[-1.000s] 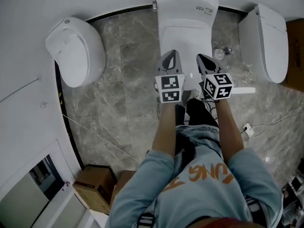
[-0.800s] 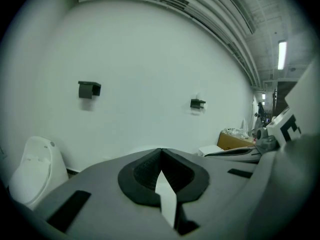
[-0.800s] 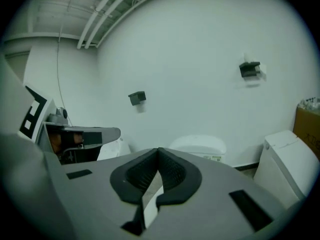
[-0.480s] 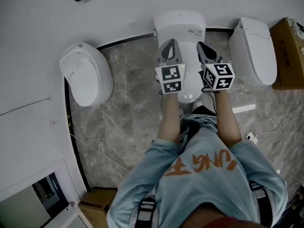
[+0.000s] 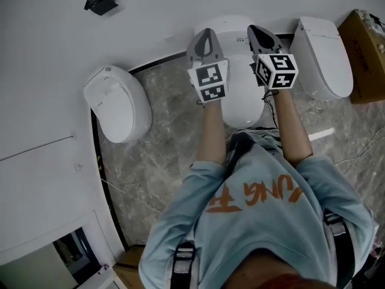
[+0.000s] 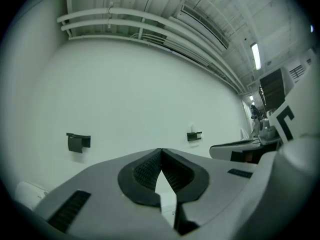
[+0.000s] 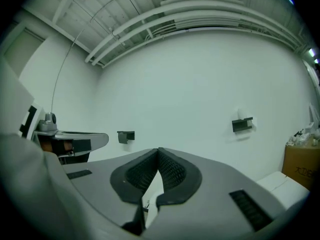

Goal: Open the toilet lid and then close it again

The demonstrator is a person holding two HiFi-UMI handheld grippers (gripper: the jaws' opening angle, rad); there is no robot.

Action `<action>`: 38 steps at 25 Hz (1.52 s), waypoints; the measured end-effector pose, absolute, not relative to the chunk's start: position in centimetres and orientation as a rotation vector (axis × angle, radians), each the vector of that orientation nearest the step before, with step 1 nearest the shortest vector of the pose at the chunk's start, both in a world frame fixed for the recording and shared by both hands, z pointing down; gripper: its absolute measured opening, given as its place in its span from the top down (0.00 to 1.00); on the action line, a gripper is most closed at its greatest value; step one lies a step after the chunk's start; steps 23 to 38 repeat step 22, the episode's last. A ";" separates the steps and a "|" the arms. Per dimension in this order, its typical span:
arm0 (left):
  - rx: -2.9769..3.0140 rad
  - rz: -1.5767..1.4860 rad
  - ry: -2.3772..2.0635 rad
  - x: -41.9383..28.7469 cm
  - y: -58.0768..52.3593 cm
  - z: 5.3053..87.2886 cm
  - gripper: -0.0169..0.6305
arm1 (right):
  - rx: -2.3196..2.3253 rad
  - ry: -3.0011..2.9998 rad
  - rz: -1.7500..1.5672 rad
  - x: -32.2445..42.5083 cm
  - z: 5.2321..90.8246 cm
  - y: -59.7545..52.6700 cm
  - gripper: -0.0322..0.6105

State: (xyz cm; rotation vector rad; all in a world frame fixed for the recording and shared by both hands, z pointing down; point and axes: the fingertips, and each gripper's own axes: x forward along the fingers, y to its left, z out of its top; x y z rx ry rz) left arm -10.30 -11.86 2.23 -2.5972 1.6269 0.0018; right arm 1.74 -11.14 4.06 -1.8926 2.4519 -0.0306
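- White ceramic toilet (image 5: 239, 104) sits mid-frame in the head view, against the white wall (image 5: 54, 47), on the grey marble floor (image 5: 162, 131). Its white lid (image 5: 240, 83) looks down flat; part of it is covered by the grippers.
- Left gripper (image 5: 206, 32) with its black-and-white marker cube (image 5: 209, 82) is over the toilet's left edge. Its dark ribbed fingers (image 6: 145, 171) are pressed together at the tips, with nothing between them.
- Right gripper (image 5: 254, 27) with its marker cube (image 5: 277, 71) is over the toilet's right side. Its fingers (image 7: 172, 171) are also tip to tip and empty.
- Both gripper views face the white wall and see small black wall brackets (image 6: 78, 141); neither gripper touches the lid.
- Second white toilet (image 5: 117, 104) stands to the left and a third one (image 5: 325, 56) to the right, both well apart from the middle one.
- Brown cardboard box (image 5: 365, 41) sits at the far right, just beside the third toilet.
- Person's light blue shirt with orange print (image 5: 252, 203) fills the lower frame, both forearms reaching forward.
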 end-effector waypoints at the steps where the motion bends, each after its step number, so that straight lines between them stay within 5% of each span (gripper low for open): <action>1: -2.590 0.010 1.627 -10.3 -11.8 2.1 0.93 | -1.895 2.445 -0.009 1.8 3.6 -11.2 0.93; 38: -2.542 0.026 1.626 -9.9 -12.1 0.7 0.93 | -1.898 2.466 0.121 2.6 1.4 -11.1 0.93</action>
